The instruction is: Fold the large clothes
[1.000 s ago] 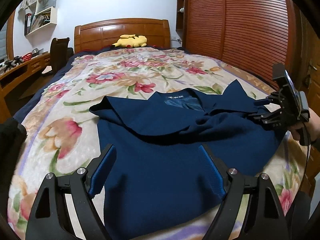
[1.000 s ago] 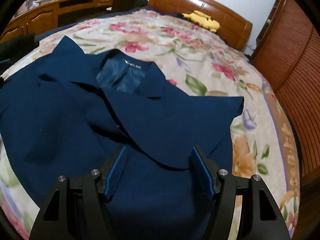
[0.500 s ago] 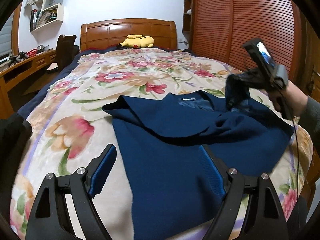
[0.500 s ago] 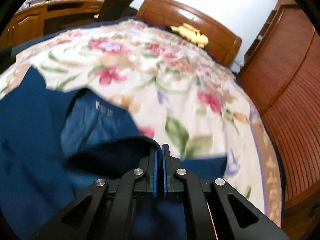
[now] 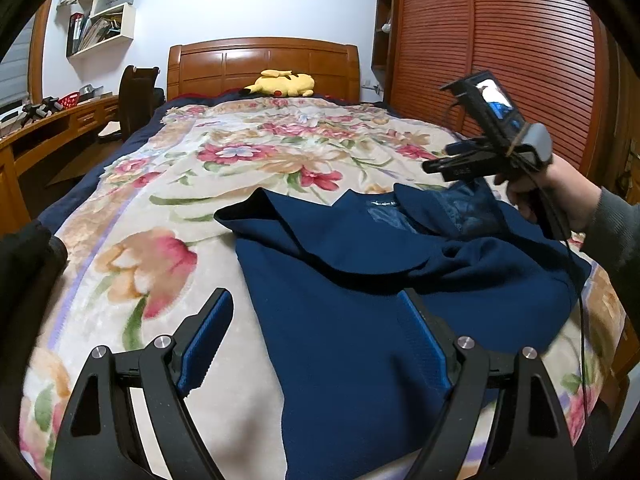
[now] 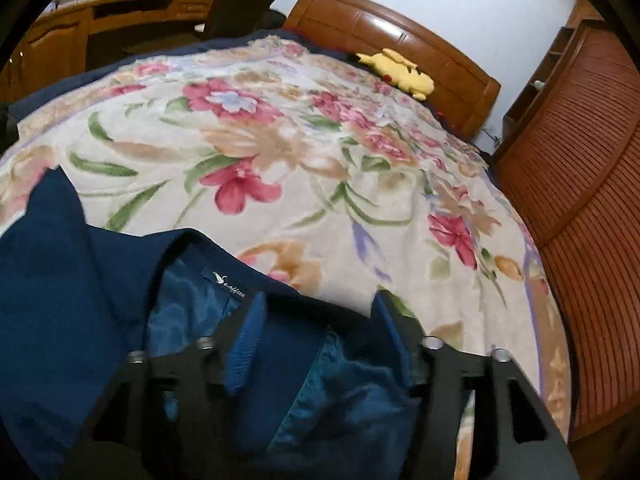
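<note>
Materials and finish, bed scene.
Navy garment (image 5: 360, 320): matt, finely textured woven cloth; lining (image 6: 188, 304) at its collar smooth, satin-sheened. Blanket (image 5: 168, 216): soft, fuzzy fleece-like pile with floral print. Headboard (image 5: 262, 62): glossy varnished wood; slatted doors (image 5: 500, 52) similar, ribbed. Left gripper (image 5: 318, 344): matt black plastic frame, bright metal screw heads, blue ribbed pads (image 5: 206, 340). Yellow toy (image 5: 282, 83): plush.

Jacket (image 5: 360, 300) is lying on blanket (image 5: 160, 208) at the bed's near end. Plush toy (image 5: 282, 84) is sitting far behind it, against headboard (image 5: 260, 60). Desk (image 5: 48, 128) is standing left of the bed, wardrobe (image 5: 500, 40) right.
</note>
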Demonstrator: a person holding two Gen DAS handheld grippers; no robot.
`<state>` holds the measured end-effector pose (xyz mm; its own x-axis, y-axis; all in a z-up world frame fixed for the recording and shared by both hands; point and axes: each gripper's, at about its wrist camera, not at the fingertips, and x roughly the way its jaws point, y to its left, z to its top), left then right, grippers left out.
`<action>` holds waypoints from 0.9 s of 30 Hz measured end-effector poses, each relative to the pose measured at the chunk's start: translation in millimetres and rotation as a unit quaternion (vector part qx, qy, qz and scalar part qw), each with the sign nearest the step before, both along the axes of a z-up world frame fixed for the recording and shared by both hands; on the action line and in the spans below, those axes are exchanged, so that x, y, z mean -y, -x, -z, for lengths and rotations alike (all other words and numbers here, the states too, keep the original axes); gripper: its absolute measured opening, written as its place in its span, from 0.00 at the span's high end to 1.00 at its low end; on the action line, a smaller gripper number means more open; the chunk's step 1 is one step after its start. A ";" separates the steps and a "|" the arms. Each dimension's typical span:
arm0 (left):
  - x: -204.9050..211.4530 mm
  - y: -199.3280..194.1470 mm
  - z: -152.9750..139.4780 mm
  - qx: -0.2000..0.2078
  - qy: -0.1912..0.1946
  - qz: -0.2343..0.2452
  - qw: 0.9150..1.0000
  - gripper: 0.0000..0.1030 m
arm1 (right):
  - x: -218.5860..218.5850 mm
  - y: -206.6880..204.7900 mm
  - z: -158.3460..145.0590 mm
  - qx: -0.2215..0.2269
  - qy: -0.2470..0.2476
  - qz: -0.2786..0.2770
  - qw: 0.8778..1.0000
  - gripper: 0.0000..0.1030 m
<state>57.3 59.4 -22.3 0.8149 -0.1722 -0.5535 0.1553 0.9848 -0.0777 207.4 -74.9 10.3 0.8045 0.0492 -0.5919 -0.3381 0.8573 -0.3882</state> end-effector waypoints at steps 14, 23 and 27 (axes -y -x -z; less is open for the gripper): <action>-11.2 2.8 1.0 0.000 -0.013 -0.017 1.000 0.18 | -19.5 95.1 0.2 -0.040 -0.081 -0.102 0.991 0.38; -24.6 2.4 1.7 -0.003 -0.008 -0.029 1.000 0.18 | -62.3 138.3 23.6 -0.074 -0.055 -0.197 0.976 0.39; -26.8 3.0 2.0 -0.003 -0.009 -0.028 1.000 0.18 | -72.8 141.4 28.9 -0.076 -0.039 -0.212 0.973 0.47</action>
<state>54.3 86.2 -24.3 0.8198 -0.1164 -0.5608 0.0989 0.9932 -0.0615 66.0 -2.0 -18.5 0.6053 0.4080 -0.6835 -0.7167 0.6529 -0.2450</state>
